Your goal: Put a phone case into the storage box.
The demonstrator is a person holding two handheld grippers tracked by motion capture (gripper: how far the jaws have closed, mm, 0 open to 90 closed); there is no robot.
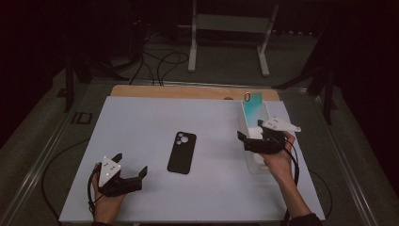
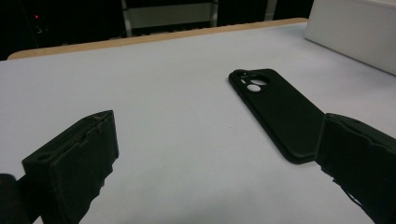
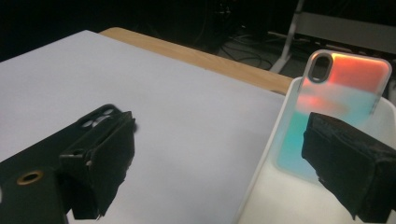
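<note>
Phone case (image 1: 182, 152), matte black with rounded corners and a cluster of round camera cutouts at its top, lies flat just below the centre of the high view on the smooth white tabletop (image 1: 141, 132). In the left gripper view it sits right of centre, its lower corner just beside the right-hand jaw. The left gripper (image 1: 131, 172), at the lower left of the high view, is released, its blocky black jaws spread wide and clasping nothing. At the right of the high view, the right gripper (image 1: 256, 137) is likewise spread, one jaw over a translucent white bin (image 1: 245, 125). Inside the bin leans a glossy gradient case (image 3: 336, 93), orange fading to teal, with an oval camera hole.
</note>
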